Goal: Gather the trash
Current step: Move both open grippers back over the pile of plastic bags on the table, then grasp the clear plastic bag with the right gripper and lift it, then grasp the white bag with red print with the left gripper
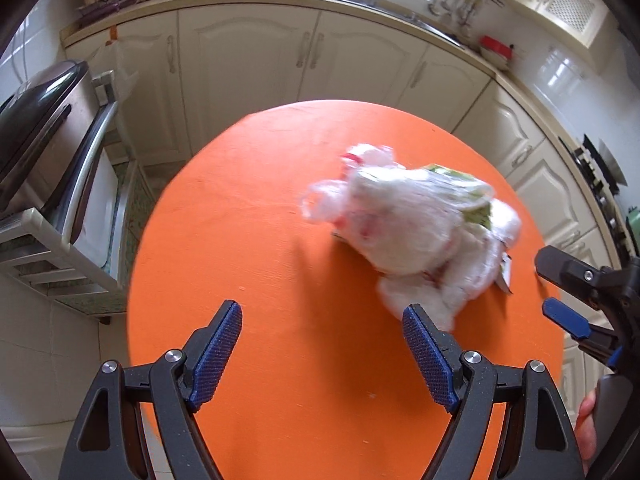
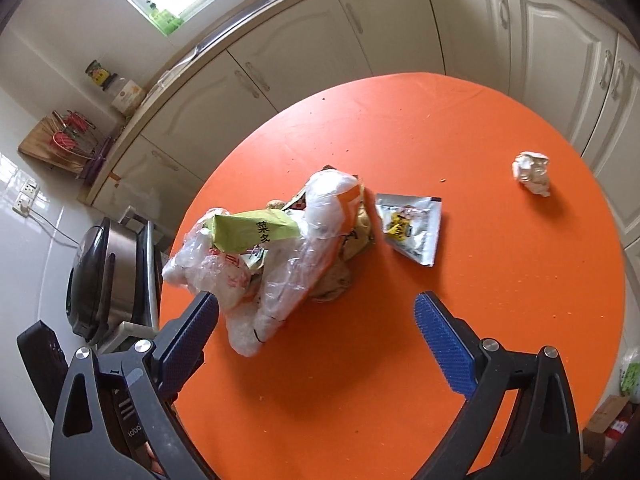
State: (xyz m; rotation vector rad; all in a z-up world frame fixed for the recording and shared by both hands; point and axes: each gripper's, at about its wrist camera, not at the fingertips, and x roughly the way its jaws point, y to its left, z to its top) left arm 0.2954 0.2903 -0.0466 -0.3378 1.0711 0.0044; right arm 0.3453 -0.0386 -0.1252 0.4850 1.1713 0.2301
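Blue ribbed pads (image 1: pixel 218 354) line the fingers of the left gripper (image 1: pixel 322 356), which stand wide apart over bare orange tabletop (image 1: pixel 260 220) with nothing between them. Right gripper (image 2: pixel 316 344): fingers likewise spread and empty, its left pad (image 2: pixel 188 340) just beside, perhaps brushing, the near end of the bag (image 2: pixel 276 264); contact cannot be confirmed. Left view: the bag lies ahead and to the right of the fingers, blurred, its near end just past the right fingertip.

Materials. Bag: thin, translucent, crinkled plastic film, soft and shapeless, stuffed with a green printed carton (image 2: pixel 256 228) and other wrappers. Sachet (image 2: pixel 412 228): flat silvery foil pouch, torn open, lying beyond the right fingers and touching or just beside the bag's far end. Paper ball (image 2: pixel 532 172): crumpled white wad, well apart, far right of the fingers. Tabletop: smooth, round, matt, with scattered crumbs.

Step in hand, by judgement: approach, with no piece of trash yet grasped. The next move likely calls for one gripper to pinch a bunched fold of the film, since a slack bag will sag and may spill, while the loose sachet and paper ball need separate pickups. No bin is visible.
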